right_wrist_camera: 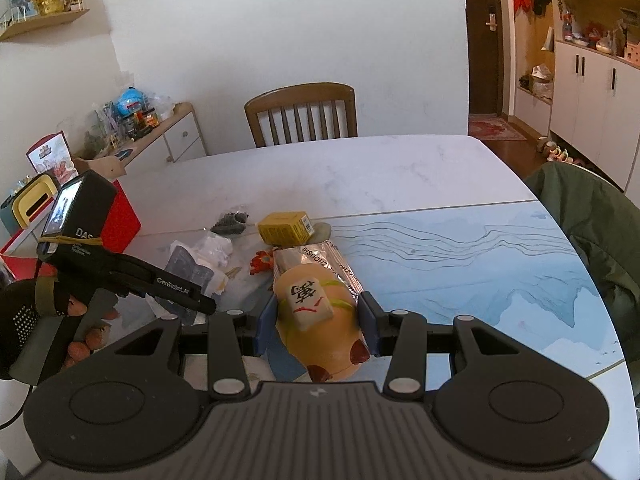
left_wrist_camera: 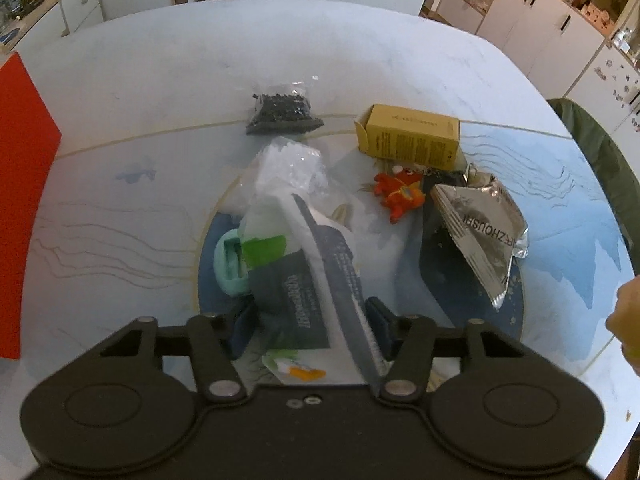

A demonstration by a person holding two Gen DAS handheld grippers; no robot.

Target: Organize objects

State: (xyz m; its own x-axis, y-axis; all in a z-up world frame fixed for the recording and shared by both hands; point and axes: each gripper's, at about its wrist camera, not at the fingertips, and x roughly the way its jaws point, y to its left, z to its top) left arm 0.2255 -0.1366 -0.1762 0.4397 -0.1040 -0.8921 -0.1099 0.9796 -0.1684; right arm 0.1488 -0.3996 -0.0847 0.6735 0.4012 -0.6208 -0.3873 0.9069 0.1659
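fingers of left gripper (left_wrist_camera: 306, 322) clamp one pouch (left_wrist_camera: 320, 264); right gripper (right_wrist_camera: 316, 322) clamps one plush toy (right_wrist_camera: 320, 320).

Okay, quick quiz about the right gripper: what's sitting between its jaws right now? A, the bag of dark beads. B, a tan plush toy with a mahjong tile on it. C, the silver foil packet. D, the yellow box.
B: in the right wrist view the tan plush toy with a mahjong tile on top sits between the blue jaws of the right gripper, while the yellow box and silver foil packet lie farther off on the table.
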